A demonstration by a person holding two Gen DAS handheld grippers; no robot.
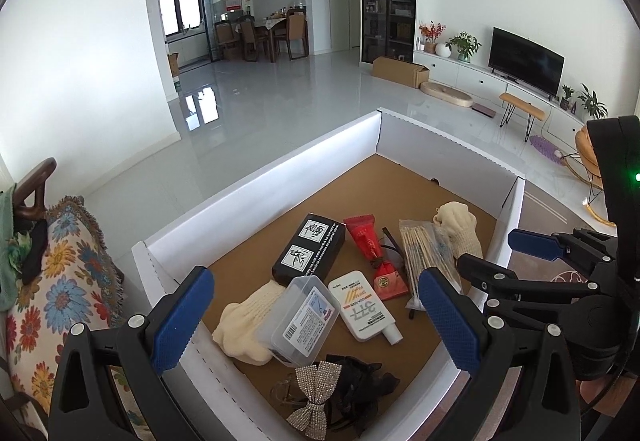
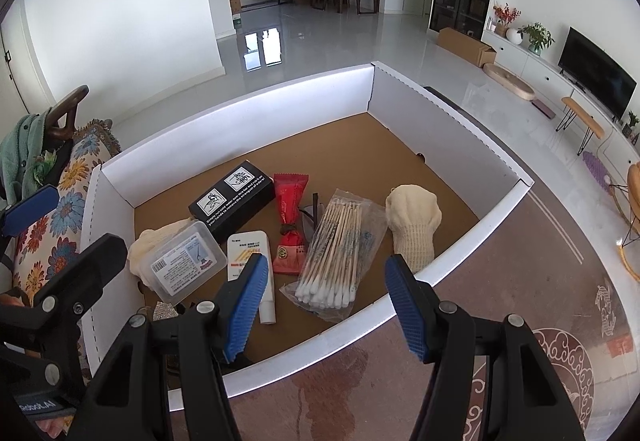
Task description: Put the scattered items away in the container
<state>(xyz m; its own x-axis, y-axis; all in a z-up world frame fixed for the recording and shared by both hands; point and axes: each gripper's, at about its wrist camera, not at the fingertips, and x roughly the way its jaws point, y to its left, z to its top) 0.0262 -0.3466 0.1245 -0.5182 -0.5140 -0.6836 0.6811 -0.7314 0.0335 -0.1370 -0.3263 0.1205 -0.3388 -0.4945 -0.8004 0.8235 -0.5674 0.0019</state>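
Both grippers hover over the shallow white cardboard box with a brown floor (image 2: pixel 440 121), jaws apart and empty: left gripper (image 1: pixel 320 317), right gripper (image 2: pixel 326 301). Everything I can see already lies inside, probably dropped wherever it landed: black carton (image 2: pixel 232 201), bag of cotton swabs (image 2: pixel 336 253), clear plastic case (image 2: pixel 184 261), cream knitted glove (image 2: pixel 414 225). The tidying looks nearly done.

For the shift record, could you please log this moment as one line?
left tongs: open, empty | right tongs: open, empty | white box: holds cotton swabs, glove, sunscreen tube
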